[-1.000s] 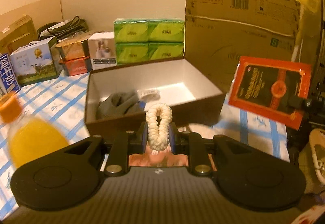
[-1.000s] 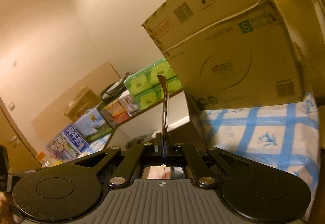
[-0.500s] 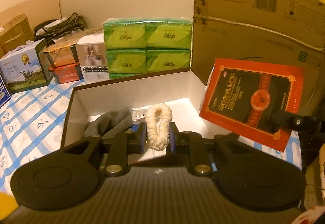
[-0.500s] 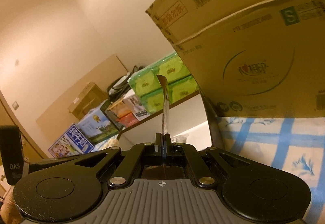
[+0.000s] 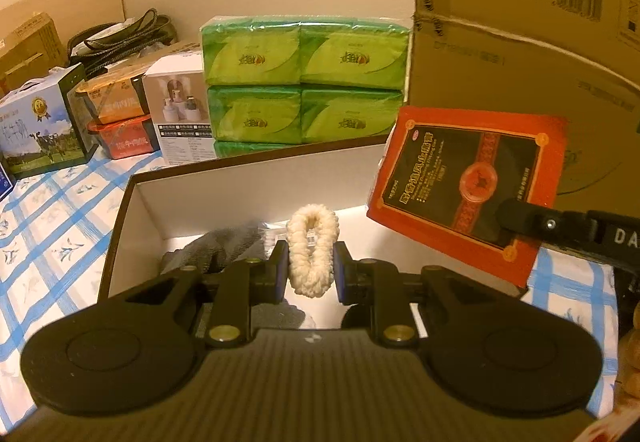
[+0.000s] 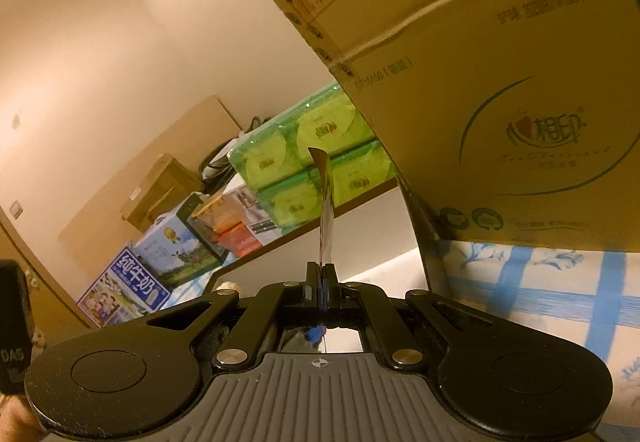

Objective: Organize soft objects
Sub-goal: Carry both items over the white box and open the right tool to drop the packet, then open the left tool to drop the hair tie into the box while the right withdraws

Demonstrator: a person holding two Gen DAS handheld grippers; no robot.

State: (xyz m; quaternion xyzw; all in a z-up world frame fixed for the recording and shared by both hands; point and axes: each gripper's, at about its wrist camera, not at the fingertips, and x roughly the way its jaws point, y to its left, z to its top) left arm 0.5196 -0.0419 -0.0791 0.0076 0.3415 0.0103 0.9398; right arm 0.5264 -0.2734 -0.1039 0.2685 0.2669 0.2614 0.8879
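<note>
A fluffy cream scrunchie [image 5: 312,250] stands upright between the pads of my left gripper [image 5: 310,268], which is shut on it and hovers over the near part of an open brown box [image 5: 248,185] with a white inside. A grey cloth [image 5: 218,252] lies in the box's left half. My right gripper [image 5: 516,215] comes in from the right, shut on a flat red-and-black packet [image 5: 468,185] held over the box's right edge. In the right wrist view the same gripper [image 6: 321,282] pinches that packet [image 6: 326,209] edge-on.
Green tissue packs [image 5: 304,81] are stacked behind the box, with a tall cardboard carton [image 5: 520,41] to their right. Small product boxes [image 5: 176,113] and a milk carton [image 5: 40,125] stand at the left on the blue-checked tablecloth [image 5: 52,226].
Both grippers moved toward the open box, which now lies close under the scrunchie. The red packet shifted left over the box's right edge. The orange bottle at lower left left the view.
</note>
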